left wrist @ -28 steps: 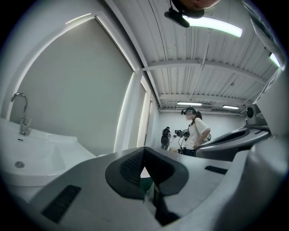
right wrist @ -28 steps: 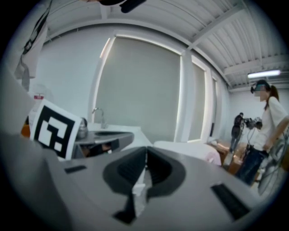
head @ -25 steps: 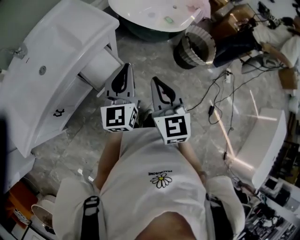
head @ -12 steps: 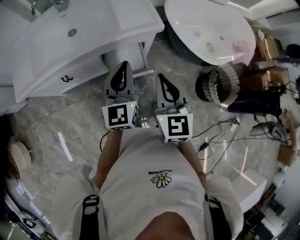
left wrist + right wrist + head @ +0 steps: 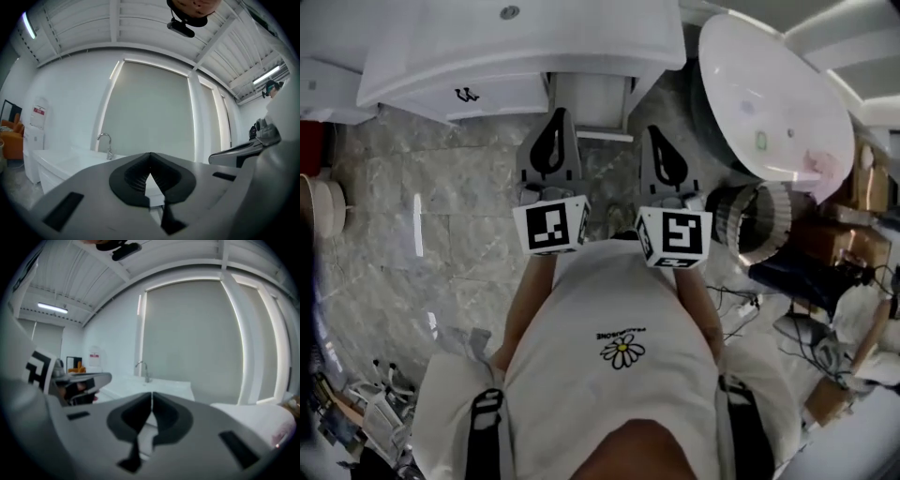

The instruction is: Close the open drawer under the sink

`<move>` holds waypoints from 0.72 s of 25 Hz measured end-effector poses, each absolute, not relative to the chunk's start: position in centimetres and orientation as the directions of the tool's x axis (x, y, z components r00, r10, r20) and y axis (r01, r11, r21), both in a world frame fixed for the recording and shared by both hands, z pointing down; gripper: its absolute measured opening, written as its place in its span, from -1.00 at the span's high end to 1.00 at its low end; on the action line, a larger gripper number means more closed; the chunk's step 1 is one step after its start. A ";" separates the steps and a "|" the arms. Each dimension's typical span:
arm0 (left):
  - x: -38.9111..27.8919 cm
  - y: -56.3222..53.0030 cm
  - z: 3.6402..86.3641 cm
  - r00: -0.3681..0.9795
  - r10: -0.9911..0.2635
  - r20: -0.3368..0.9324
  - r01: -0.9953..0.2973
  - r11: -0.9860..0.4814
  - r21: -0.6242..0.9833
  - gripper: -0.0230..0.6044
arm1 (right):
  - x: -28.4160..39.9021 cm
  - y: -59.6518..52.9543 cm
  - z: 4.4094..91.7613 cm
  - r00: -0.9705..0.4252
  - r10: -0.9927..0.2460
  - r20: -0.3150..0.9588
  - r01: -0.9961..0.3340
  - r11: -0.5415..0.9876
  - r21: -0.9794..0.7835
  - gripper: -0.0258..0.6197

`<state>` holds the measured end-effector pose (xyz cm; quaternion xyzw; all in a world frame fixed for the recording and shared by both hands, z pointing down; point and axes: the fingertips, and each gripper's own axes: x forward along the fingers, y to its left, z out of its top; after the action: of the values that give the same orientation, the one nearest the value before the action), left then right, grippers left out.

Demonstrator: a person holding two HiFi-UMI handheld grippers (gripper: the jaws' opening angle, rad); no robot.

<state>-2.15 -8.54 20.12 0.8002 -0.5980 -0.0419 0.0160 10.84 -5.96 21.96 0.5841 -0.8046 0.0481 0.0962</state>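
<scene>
The white sink vanity [image 5: 441,56] spans the top of the head view, with its basin drain [image 5: 509,12] near the edge. Under it an open white drawer [image 5: 598,105] juts toward me. My left gripper [image 5: 555,117] is shut and empty, its tips over the drawer's left front corner. My right gripper [image 5: 657,134] is shut and empty, just right of the drawer front. Whether either touches the drawer I cannot tell. In the left gripper view the shut jaws [image 5: 150,155] point level at the sink's faucet [image 5: 107,142]. The right gripper view shows shut jaws [image 5: 152,394] and the faucet [image 5: 143,369].
A white oval bathtub [image 5: 773,94] lies at the upper right, with a woven basket [image 5: 759,225] below it. Cables and boxes [image 5: 825,300] clutter the floor on the right. A black handle [image 5: 467,94] marks a closed vanity drawer. A round pale object [image 5: 319,204] sits at the left edge.
The person has turned left: the vanity has swung from the left side to the top centre of the head view. Both grippers now face the open drawer; jaws stayed shut.
</scene>
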 end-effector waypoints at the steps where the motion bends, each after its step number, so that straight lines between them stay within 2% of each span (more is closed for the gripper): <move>1: -2.4 -8.3 20.0 0.269 -0.962 -0.054 -0.959 -0.273 0.076 0.86 | 10.8 -6.1 21.9 -0.308 -0.929 0.203 -0.945 0.323 0.044 0.83; 5: -3.2 -7.8 19.2 0.256 -0.963 -0.082 -0.962 -0.262 0.077 0.86 | 10.4 -6.0 21.1 -0.326 -0.931 0.167 -0.938 0.340 0.066 0.83; 9: -3.8 -8.0 17.8 0.271 -0.956 -0.111 -0.962 -0.274 0.007 0.86 | 10.1 -5.5 20.4 -0.317 -0.939 0.129 -0.946 0.324 0.031 0.83; 18: -3.8 -8.6 15.8 0.311 -0.944 -0.110 -0.950 -0.310 -0.027 0.86 | 12.0 -3.1 19.6 -0.233 -0.970 0.074 -0.971 0.228 -0.067 0.83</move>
<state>-3.76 -8.61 15.83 0.8084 -0.5858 -0.0369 -0.0432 12.01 -3.13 19.62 0.6192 -0.7836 0.0490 0.0083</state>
